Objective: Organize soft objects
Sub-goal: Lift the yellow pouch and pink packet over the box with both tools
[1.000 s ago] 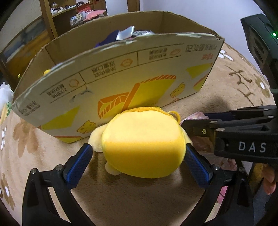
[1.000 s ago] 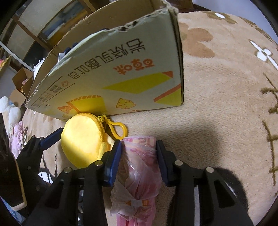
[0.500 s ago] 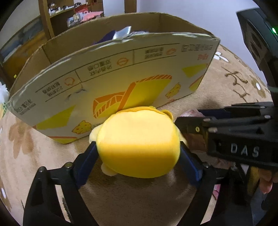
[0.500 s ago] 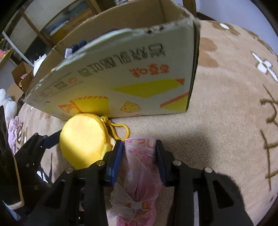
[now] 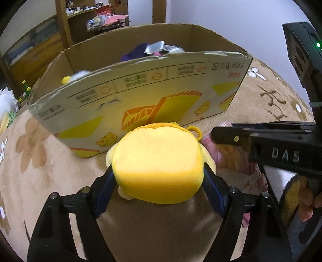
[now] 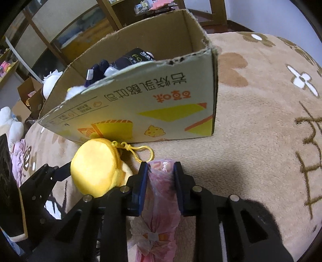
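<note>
A round yellow plush pouch (image 5: pixel 159 165) is sitting on the soft tan rug (image 6: pixel 261 125), right in front of the printed side of a big cardboard box (image 5: pixel 140 88). The left gripper (image 5: pixel 159 181) is squeezing it from both sides; its blue pads (image 5: pixel 213 193) are pressing into the plush, and its jaws have just been closing in on it. A yellow plastic clip (image 6: pixel 142 153) is hanging off the pouch's zipper end and lying on the rug. Just beside the pouch, on its right, a pink bundle wrapped in clear plastic (image 6: pixel 159 201) is lying on the rug too. The right gripper (image 6: pixel 160 179) is pinching that bundle near its top end, and its jaws have just been closing on it, with the plastic crinkling between the pads. The two grippers are sitting close together, side by side, both pointing down toward the rug. Inside the box, some dark purple and white soft things (image 6: pixel 100 72) are peeking over the torn edge. Behind the box, wooden shelves (image 5: pixel 96 18) are standing against the wall. Off to the left of the rug, a white plush toy (image 6: pixel 10 123) is sitting.
</note>
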### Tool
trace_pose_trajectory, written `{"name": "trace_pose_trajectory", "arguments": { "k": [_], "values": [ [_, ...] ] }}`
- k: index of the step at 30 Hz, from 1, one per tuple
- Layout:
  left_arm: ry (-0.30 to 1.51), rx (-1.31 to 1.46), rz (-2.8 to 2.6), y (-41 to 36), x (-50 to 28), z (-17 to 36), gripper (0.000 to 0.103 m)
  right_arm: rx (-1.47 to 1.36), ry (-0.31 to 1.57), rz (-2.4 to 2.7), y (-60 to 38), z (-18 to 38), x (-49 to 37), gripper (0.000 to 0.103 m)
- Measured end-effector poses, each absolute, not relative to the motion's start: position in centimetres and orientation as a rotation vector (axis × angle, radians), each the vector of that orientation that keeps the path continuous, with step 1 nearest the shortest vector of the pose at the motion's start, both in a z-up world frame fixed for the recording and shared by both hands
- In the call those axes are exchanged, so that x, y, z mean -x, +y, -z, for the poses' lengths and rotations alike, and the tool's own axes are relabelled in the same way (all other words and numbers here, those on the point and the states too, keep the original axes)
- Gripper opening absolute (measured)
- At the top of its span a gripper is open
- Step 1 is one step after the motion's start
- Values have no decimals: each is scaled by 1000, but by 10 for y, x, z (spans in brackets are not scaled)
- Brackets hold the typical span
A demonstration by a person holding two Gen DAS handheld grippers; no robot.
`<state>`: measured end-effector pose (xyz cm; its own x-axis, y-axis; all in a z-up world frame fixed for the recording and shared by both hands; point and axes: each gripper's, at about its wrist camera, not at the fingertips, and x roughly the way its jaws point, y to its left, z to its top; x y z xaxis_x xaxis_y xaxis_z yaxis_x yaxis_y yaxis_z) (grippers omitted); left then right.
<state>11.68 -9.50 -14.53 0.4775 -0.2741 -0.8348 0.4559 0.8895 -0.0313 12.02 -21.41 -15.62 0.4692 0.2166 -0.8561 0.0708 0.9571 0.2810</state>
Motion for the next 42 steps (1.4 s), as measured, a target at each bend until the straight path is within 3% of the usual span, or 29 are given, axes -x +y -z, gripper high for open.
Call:
{"name": "trace_pose_trajectory", "arguments": {
  "k": [15, 42],
  "values": [
    [903, -211, 360, -70, -89, 111, 79, -289, 923, -119, -218, 106, -84, 17],
    [620, -159, 192, -31, -65, 15, 79, -245, 490, -124, -217, -42, -48, 16]
  ]
}}
